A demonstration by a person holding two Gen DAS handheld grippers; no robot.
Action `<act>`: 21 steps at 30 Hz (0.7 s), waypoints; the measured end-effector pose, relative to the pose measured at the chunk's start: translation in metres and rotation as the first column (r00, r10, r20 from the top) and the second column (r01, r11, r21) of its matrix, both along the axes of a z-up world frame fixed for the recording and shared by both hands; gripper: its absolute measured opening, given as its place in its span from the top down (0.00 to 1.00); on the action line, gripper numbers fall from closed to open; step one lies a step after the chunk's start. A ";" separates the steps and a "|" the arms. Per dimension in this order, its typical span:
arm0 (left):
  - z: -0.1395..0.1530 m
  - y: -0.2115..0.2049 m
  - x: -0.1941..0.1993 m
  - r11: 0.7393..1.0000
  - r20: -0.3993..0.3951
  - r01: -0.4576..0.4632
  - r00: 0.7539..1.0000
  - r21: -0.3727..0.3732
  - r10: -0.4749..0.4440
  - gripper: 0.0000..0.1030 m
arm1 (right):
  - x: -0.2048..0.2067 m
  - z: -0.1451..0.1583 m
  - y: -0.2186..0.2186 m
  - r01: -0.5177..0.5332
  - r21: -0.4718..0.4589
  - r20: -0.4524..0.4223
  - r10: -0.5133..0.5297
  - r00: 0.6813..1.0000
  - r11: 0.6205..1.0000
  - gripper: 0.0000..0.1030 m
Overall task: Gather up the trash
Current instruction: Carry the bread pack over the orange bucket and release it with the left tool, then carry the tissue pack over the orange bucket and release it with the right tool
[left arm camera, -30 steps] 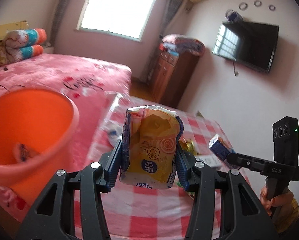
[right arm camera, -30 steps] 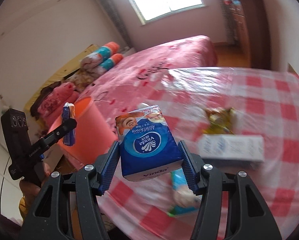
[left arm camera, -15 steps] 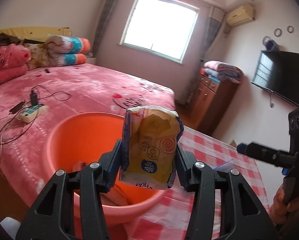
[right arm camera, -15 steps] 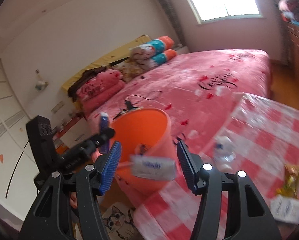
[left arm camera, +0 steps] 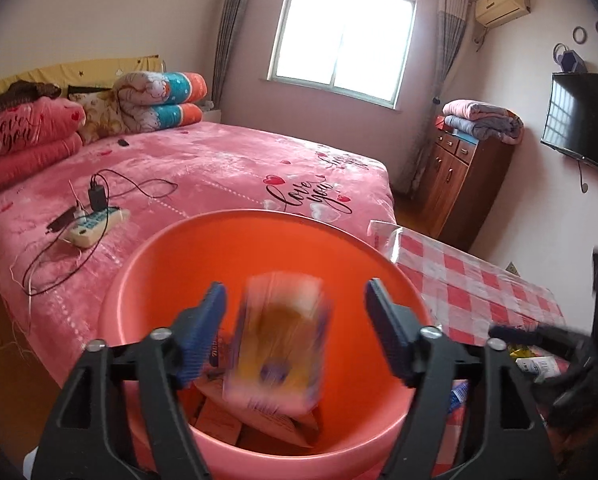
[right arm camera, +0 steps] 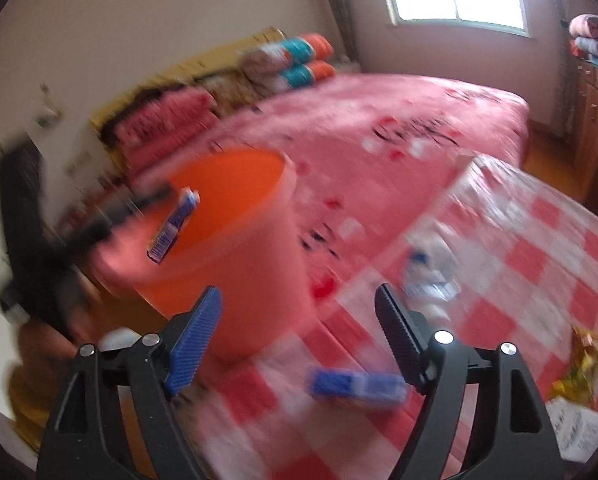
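Left wrist view puts us over an orange bucket point(left arm camera: 259, 248) that fills the lower middle of the frame, our left gripper point(left arm camera: 295, 312) opening with its blue pads apart and a blurred yellow tissue pack point(left arm camera: 279, 340) loose between them, touching neither pad, above wrappers in the bucket's bottom. Behind the bucket a pink bed point(left arm camera: 219, 176) spreads across the left and centre, with a power strip point(left arm camera: 93, 226) and its cables at left. A window point(left arm camera: 343, 40) sits at top centre, a wooden cabinet point(left arm camera: 459, 184) at right, and a red-checked tablecloth point(left arm camera: 479, 292) at lower right. In the right wrist view, heavily blurred, our right gripper point(right arm camera: 299, 320) is also opening, its pads apart, and a blue tissue pack point(right arm camera: 357, 386) lies on the cloth at lower centre, just beside the right pad.
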State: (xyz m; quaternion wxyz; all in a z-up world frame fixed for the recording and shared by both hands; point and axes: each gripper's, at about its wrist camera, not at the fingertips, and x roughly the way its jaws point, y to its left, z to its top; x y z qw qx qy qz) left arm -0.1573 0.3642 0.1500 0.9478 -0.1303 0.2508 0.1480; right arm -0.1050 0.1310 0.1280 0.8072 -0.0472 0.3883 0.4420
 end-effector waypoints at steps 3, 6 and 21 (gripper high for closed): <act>0.000 -0.003 0.000 1.000 0.005 -0.009 1.000 0.026 0.009 0.17 | -0.002 -0.031 -0.013 0.009 -0.057 -0.010 -0.010 1.000 0.998 0.18; -0.002 -0.008 0.001 0.999 -0.002 -0.014 1.000 0.049 0.014 0.16 | 0.001 -0.054 -0.018 0.045 -0.124 0.008 -0.044 0.999 0.991 0.14; -0.009 -0.017 -0.009 0.998 0.000 -0.024 1.000 0.061 0.024 0.15 | -0.004 -0.094 -0.011 0.083 -0.121 -0.040 -0.088 0.995 0.989 0.24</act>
